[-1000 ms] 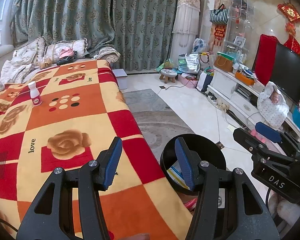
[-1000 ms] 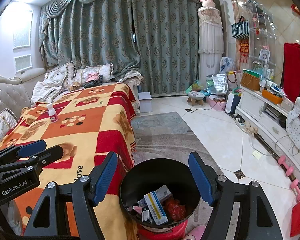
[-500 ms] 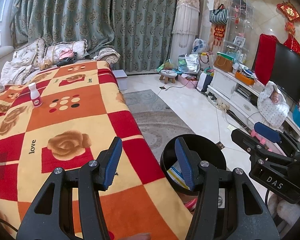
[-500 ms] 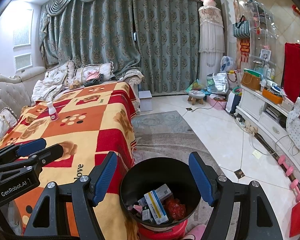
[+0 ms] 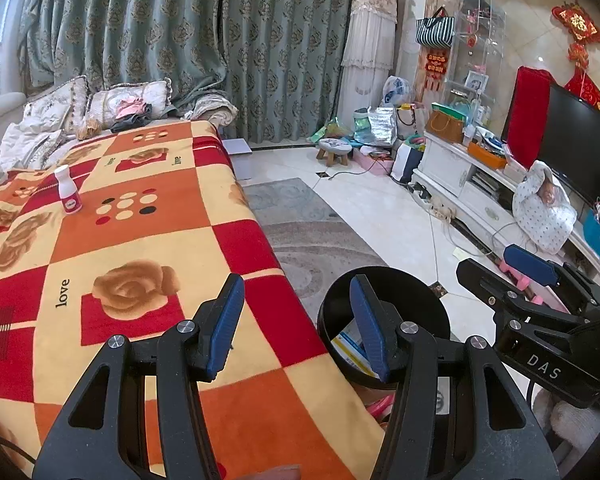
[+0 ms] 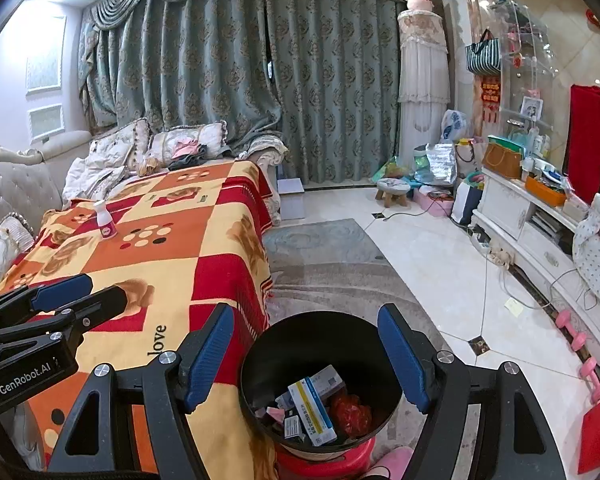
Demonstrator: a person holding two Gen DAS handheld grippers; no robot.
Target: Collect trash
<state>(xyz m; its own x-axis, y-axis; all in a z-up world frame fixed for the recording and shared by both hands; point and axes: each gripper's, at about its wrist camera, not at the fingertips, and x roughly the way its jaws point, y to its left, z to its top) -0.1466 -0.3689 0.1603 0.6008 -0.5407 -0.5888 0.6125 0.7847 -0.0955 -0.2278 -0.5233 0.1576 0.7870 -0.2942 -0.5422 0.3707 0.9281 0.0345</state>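
Both grippers hover at the near end of the scene, nothing between the fingers of either. Left gripper (image 5: 296, 320) sits over the near edge of the patterned blanket (image 5: 140, 248), jaws parted to a moderate gap, empty. Right gripper (image 6: 306, 354) is directly above the black trash bin (image 6: 260, 364), jaws set wider, also empty.

The bin stands on the floor just beside the blanket's right edge, resting on something red/pink; can't make out what from this angle. Inside: a few small cardboard boxes (image 6: 312, 400) and a crumpled red wrapper (image 6: 350, 410).

One loose item on the blanket: a small white bottle (image 5: 69, 195) with a pink label, upright, far left, well apart from both grippers. Cushions (image 6: 188, 140) pile up at the far end against the curtains (image 6: 240, 80). TV stand (image 6: 512, 216) runs along the right wall.
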